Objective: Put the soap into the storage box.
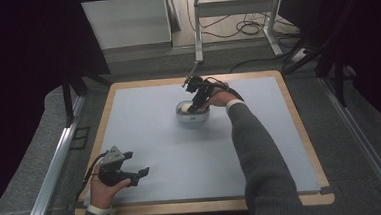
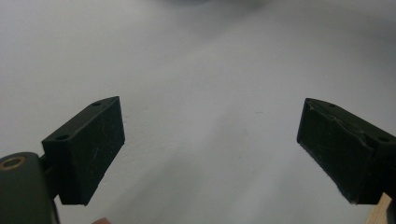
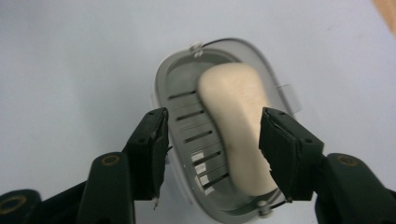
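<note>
Cream-coloured soap bar [image 3: 237,126] lies in a grey oval dish [image 3: 187,84] w/ slotted floor, dish sitting on the pale blue mat [image 1: 181,153] near centre of the desk [image 1: 109,100], toward the far side. Right gripper [image 3: 212,140] is above the dish, pointing down into it; jaws spread apart, one on each side of the soap, outer jaw just beside the bar's edge, other jaw over the slots; not closed on it, contact can't be confirmed. Soap sits diagonal in the dish, closer to one wall, slots bare on the other side. Clear rim w/ small tab runs round the dish. In high view right gripper [image 1: 197,94] sits over the dish [image 1: 193,118], grey sleeve [image 1: 261,153] reaching across the mat. Left gripper [image 1: 132,175] is at near-left corner of the mat, well apart from the dish, held low in the person's hand [image 1: 103,190]. Left gripper view: left gripper [image 2: 210,140] jaws wide apart, released, bare mat between them, wood edge of desk at lower right corner.
</note>
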Demonstrator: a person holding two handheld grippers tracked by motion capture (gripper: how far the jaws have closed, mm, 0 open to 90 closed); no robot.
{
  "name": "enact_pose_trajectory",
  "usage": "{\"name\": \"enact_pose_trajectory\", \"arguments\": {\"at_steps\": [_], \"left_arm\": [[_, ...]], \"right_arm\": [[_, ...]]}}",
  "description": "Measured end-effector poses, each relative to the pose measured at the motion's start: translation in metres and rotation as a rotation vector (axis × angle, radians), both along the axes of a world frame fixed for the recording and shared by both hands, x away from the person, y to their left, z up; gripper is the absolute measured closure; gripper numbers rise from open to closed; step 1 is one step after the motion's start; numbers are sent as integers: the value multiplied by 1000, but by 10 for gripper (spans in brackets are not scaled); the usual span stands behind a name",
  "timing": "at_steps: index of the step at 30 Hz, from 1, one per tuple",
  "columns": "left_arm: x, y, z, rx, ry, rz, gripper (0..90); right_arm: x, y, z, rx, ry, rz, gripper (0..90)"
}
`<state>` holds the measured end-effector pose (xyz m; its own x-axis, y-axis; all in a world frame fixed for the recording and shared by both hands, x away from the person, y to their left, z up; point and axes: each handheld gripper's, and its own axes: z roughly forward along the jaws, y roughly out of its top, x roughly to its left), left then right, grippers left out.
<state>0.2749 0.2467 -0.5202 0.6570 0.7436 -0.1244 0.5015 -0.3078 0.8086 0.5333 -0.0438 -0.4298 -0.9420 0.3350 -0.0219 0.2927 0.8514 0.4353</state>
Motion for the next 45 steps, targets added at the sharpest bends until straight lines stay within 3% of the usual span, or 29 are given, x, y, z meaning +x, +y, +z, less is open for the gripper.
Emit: {"name": "enact_pose_trajectory", "arguments": {"at_steps": [7, 13, 17, 18, 20, 21, 23, 24, 26, 29, 30, 31, 36, 45], "left_arm": [[0, -1, 0, -3, 1, -1, 81], [1, -1, -1, 0, -1, 0, 82], [1, -2, -1, 9, 3, -2, 81], [1, -2, -2, 6, 4, -1, 81], [1, -3, -2, 8, 5, -2, 81], [1, -4, -2, 6, 6, -2, 81], [1, -4, -3, 6, 7, -1, 81], [1, -4, -3, 9, 7, 0, 81], [1, -4, -3, 10, 8, 1, 81], [1, -5, -3, 14, 8, 2, 81], [2, -5, -4, 16, 8, 2, 81], [2, -5, -4, 16, 11, 2, 81], [2, -6, -4, 17, 12, 3, 81], [2, -6, -4, 19, 11, 5, 81]], "right_arm": [[-16, -21, 14, 78, -51, -64, 369], [-29, -38, 13, 119, -62, -97, 363], [-45, -55, 10, 152, -86, -136, 349], [-54, -64, 7, 160, -99, -175, 344], [-57, -68, 5, 168, -107, -192, 337], [-68, -80, 0, 179, -126, -239, 328], [-72, -84, -2, 187, -131, -248, 325], [-84, -97, -7, 208, -135, -275, 314], [-91, -104, -10, 221, -135, -286, 311], [-111, -125, -18, 255, -162, -310, 297], [-125, -137, -24, 282, -174, -320, 295], [-125, -137, -24, 282, -174, -320, 295], [-158, -166, -41, 333, -211, -358, 291], [-181, -185, -57, 373, -226, -416, 280]]}}
